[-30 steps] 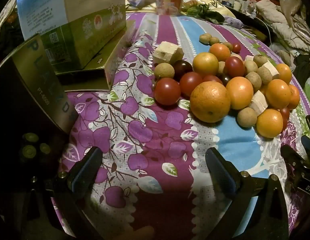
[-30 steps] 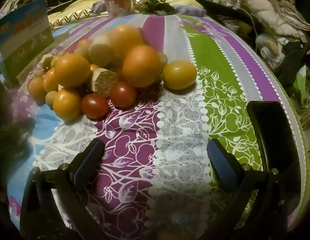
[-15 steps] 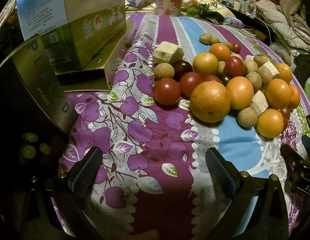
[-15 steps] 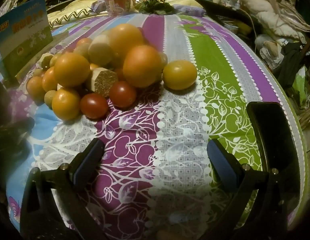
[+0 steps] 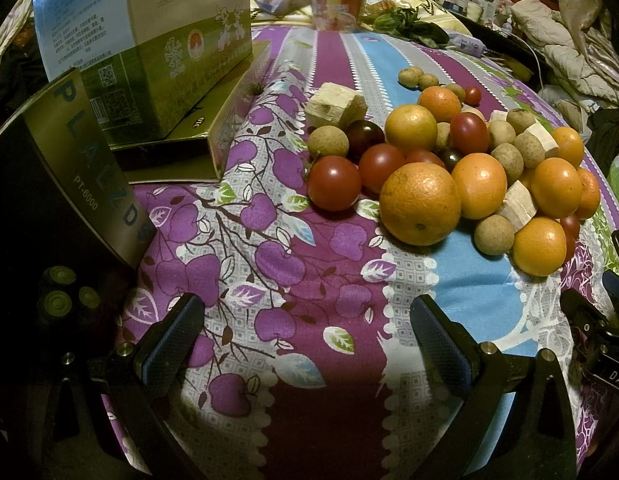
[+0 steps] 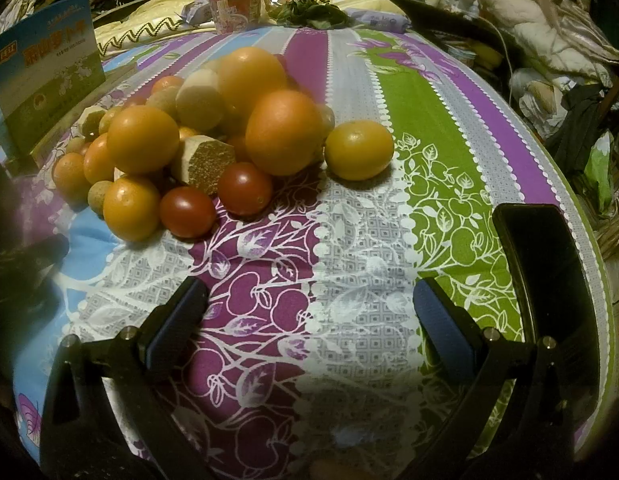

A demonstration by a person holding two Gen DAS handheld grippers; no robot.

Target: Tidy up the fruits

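Hovering over the patterned tablecloth (image 5: 269, 272), the left gripper (image 5: 305, 332) is gaping wide, holding nothing — the fruit pile (image 5: 441, 172) is lying ahead, right of a green carton (image 5: 157, 52). Seen from the right wrist, the right gripper (image 6: 309, 316) is likewise spread empty, the pile (image 6: 213, 136) sitting ahead-left — one yellow-orange fruit (image 6: 359, 150) is resting at its right edge.

Both views are taken low over the tablecloth (image 5: 293, 264), facing forward; the fruit pile (image 6: 213, 136) ahead is shared.
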